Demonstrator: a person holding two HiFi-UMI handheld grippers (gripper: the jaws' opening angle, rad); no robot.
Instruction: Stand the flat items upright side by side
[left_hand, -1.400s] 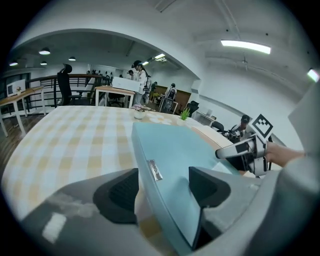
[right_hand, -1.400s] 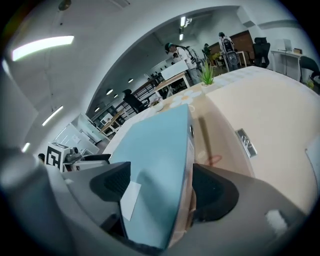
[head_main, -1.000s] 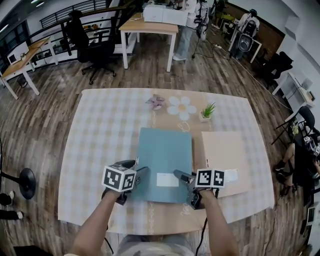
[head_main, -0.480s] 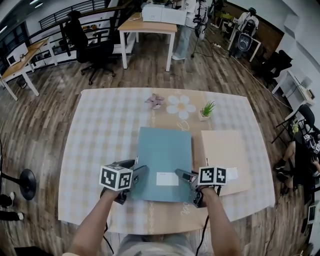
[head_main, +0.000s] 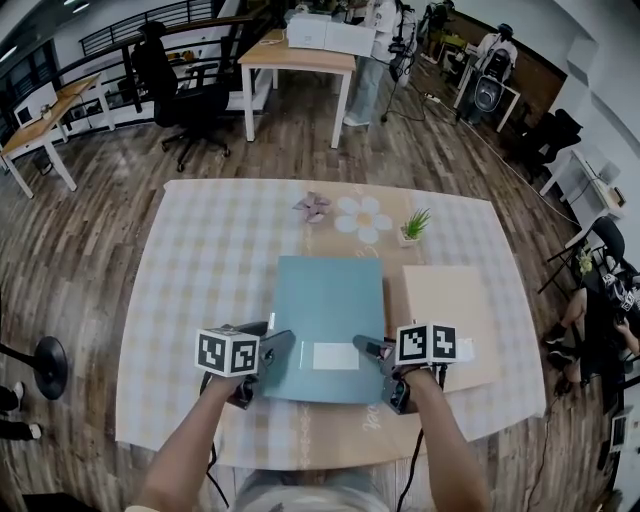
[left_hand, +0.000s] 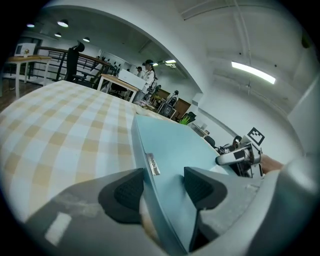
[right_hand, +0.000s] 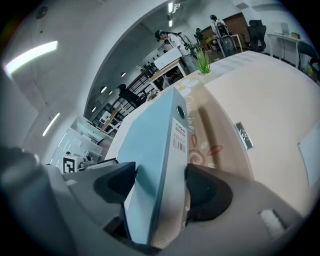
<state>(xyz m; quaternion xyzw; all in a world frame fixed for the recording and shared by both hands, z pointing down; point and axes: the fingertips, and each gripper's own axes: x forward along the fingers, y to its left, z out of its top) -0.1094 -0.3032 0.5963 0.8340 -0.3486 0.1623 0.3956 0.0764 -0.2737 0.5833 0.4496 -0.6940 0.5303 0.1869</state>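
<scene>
Two claws are clamping the teal binder (head_main: 325, 300) mid-table: left gripper (head_main: 272, 347) and right gripper (head_main: 366, 348), jaws just closing on its near edge. Beige folder (head_main: 445, 305) is lying at its 3 o'clock on the checked tablecloth (head_main: 200, 270); desk (head_main: 300, 52) and chair (head_main: 195, 95) are standing at 12.

My left tool (head_main: 274, 346) and right tool (head_main: 366, 349) are grey with dark textured pads (left_hand: 127, 192), each bearing a black-and-white marker cube (head_main: 227, 352); thin black cables (head_main: 409, 470), I think, hang below.
</scene>
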